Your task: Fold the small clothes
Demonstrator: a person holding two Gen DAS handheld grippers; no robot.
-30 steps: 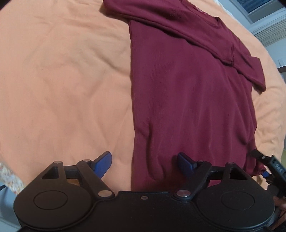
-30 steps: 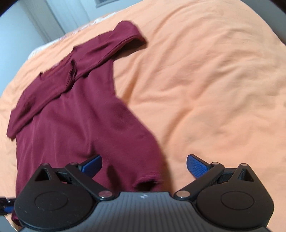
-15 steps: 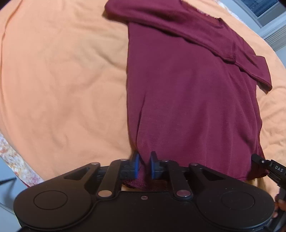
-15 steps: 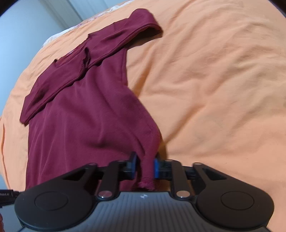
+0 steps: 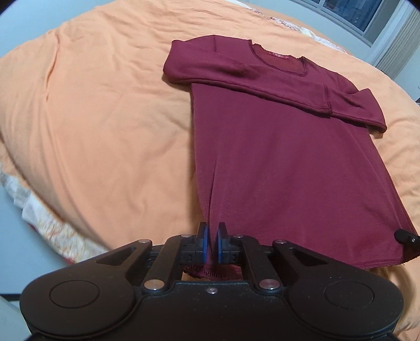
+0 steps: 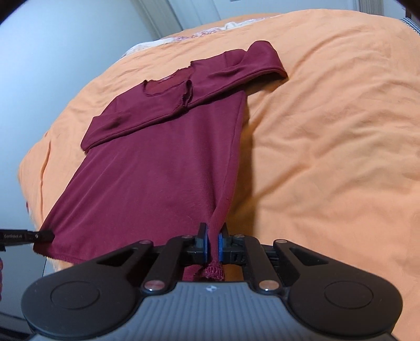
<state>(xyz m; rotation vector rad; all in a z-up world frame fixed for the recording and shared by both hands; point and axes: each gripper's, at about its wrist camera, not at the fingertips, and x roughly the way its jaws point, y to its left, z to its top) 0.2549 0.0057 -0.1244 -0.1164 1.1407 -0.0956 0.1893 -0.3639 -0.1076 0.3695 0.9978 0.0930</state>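
Orange bedding (image 5: pixel 99 126) covers the bed, with a window (image 5: pixel 349 13) at the far corner in the left wrist view and a pale wall (image 6: pixel 65 52) behind in the right wrist view. On it lies the maroon long-sleeved top (image 5: pixel 275 147), neckline away from the person, both sleeves (image 5: pixel 262 78) already folded across the chest in a band. A second ago both grippers hung wide open over the hem corners; half a second ago they had closed on them. Now the left gripper (image 5: pixel 211 245) is clamped on the hem's left corner and the right gripper (image 6: pixel 213 245) on its right corner, cloth bunched between the blue pads (image 6: pixel 220 248) and a stub of hem (image 6: pixel 214 272) poking out behind. Since the pinch, the cameras sit higher and farther back, and the side seams run taut up from the bedding toward each grip, so the bottom edge appears to be lifting. That likely begins the bottom-to-top fold: the hem would be carried toward the neckline (image 5: pixel 275 59) and laid over the sleeves, keeping both corners level so the edge lands straight.
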